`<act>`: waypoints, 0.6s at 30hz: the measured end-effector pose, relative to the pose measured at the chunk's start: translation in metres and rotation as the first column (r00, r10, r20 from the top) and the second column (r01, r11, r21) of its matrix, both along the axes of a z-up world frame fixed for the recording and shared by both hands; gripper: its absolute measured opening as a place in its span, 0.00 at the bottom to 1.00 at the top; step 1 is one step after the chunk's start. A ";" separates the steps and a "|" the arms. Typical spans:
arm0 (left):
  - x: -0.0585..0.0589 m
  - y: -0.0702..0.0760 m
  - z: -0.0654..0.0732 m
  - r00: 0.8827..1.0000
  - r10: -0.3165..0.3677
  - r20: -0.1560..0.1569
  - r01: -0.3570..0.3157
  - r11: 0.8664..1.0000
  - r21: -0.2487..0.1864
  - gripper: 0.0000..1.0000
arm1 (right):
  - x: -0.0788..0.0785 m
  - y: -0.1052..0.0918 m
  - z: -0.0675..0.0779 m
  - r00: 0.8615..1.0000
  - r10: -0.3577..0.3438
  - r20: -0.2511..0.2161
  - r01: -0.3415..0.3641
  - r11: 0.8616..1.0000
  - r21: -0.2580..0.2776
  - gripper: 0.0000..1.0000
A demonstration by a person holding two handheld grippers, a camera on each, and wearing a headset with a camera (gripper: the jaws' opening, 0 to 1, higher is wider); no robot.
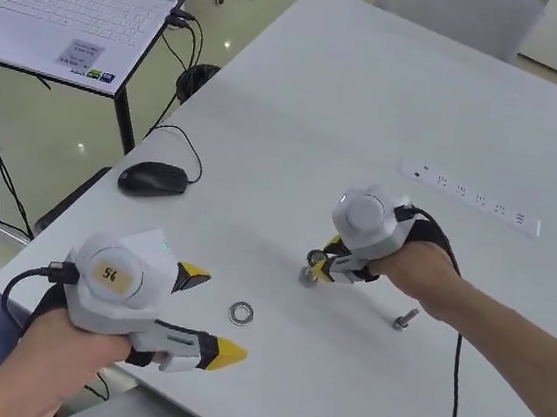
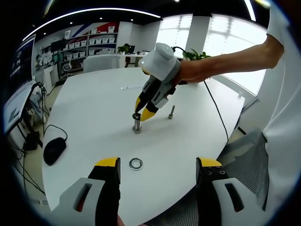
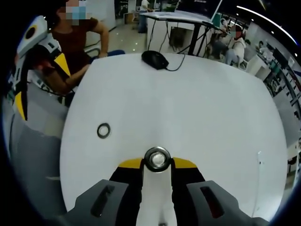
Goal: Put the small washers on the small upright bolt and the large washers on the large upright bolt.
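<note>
Left gripper [image 1: 211,315]: we see it released, jaws wide.
Loose washer [image 1: 240,313]: flat, just ahead of its tips.
Right gripper [image 1: 322,266]: clenched on large washer [image 3: 157,159], at large bolt [image 2: 137,126] top.
Small bolt [image 1: 405,320]: near that gripper.

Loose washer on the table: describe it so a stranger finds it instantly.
Find the open left gripper at the near edge of the white table. Beyond its yellow tips lies the washer, a metal ring. Unlike the large bolt and small bolt standing farther on, it lies flat, alone.

A white table [image 1: 372,98] stands on a glossy pale floor [image 1: 25,139]; a laptop [image 1: 70,4] sits on a side desk (dark-legged), and bright windows [image 2: 207,33] line one wall.
</note>
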State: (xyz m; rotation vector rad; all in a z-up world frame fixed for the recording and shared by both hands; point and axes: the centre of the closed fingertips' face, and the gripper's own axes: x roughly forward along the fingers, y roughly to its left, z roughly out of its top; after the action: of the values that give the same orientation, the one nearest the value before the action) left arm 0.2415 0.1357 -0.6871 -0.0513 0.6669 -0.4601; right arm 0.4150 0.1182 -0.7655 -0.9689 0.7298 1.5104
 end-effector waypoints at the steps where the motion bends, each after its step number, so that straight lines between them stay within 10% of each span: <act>1: 0.000 0.000 0.000 1.000 0.001 -0.001 -0.001 1.000 0.000 0.64 | 0.000 0.000 -0.002 1.000 0.001 -0.002 -0.001 1.000 -0.006 0.23; 18: -0.002 0.001 -0.003 1.000 0.009 -0.009 -0.009 1.000 -0.003 0.65 | -0.002 0.000 -0.032 1.000 -0.010 -0.014 0.009 0.998 -0.069 0.23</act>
State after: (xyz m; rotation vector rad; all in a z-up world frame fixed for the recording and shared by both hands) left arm 0.2397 0.1365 -0.6905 -0.0592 0.6751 -0.4529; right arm 0.4130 0.1182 -0.7975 -1.0051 0.8001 1.4936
